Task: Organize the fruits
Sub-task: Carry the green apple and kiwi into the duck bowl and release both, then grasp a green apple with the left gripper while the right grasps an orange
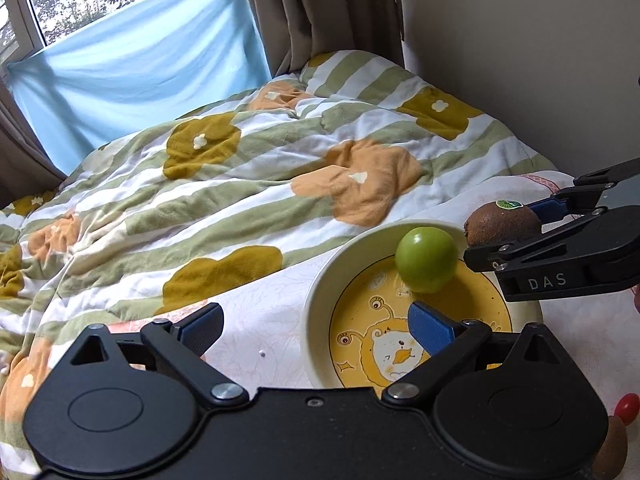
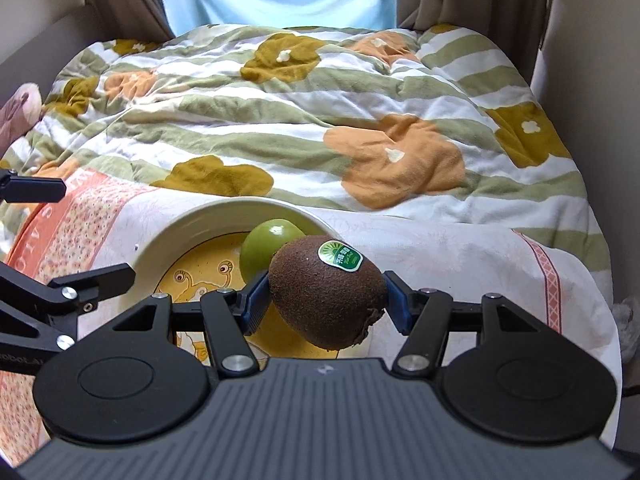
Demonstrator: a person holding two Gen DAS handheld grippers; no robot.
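Observation:
A cream plate (image 1: 320, 300) with a yellow cartoon centre lies on a white cloth on the bed; it also shows in the right wrist view (image 2: 168, 236). A green round fruit (image 1: 426, 259) sits in the plate at its far side, also in the right wrist view (image 2: 264, 248). My right gripper (image 2: 326, 294) is shut on a brown kiwi (image 2: 326, 288) with a green sticker, held above the plate's right part; the kiwi also shows in the left wrist view (image 1: 502, 224). My left gripper (image 1: 316, 326) is open and empty, low over the plate's left rim.
A rumpled striped quilt (image 1: 240, 168) with orange and mustard flowers covers the bed behind the plate. A wall stands to the right, curtains and a window behind. A red and brown object (image 1: 624, 412) lies at the lower right edge.

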